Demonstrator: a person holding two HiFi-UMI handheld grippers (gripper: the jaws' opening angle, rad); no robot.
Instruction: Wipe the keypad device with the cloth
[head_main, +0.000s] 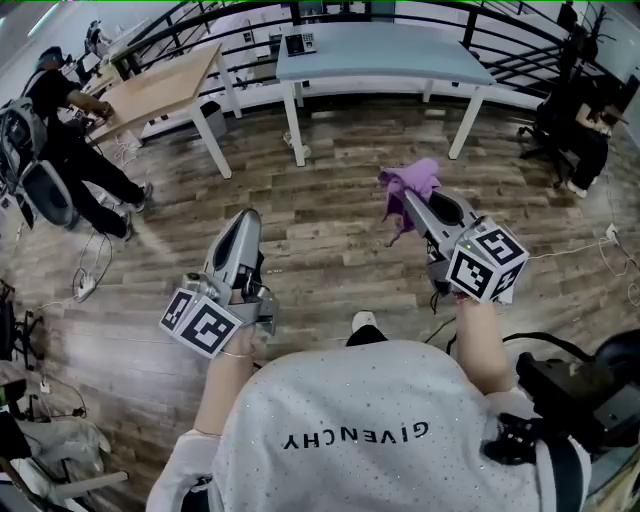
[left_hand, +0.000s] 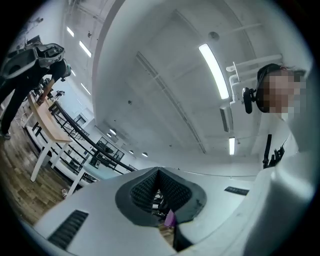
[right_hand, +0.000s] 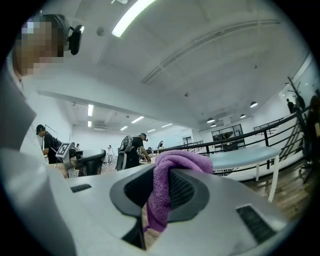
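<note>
While the person stands on the wood floor (head_main: 330, 240), both grippers are held up in the air on the near side of the blue table (head_main: 400, 55), well apart from it.

The right gripper (head_main: 408, 200) is clenched on the purple cloth (head_main: 412, 180). In the right gripper view the cloth (right_hand: 175, 161) is pinched between the dark pads (right_hand: 187, 190) of the right gripper (right_hand: 161, 166), bunched over the tips, with one end hanging below. In the head view the cloth sits at the end of the gripper that points toward the blue table, and none of it touches the table.

The left gripper (head_main: 245, 220) is farther from the blue table than the cloth. In its own view the left gripper (left_hand: 159, 172) has its jaws closed tip to tip with nothing caught between them.

The keypad device (head_main: 300, 43) lies on the blue table at its left end, toward the far edge. It is dark with pale keys, and nothing touches it.

Left of the blue table is a wooden table (head_main: 160, 85), and a person in dark clothes (head_main: 60, 130) bends over it. Right of the blue table, another person (head_main: 590, 140) sits in a chair. A black railing (head_main: 250, 30) runs behind the blue table.
</note>
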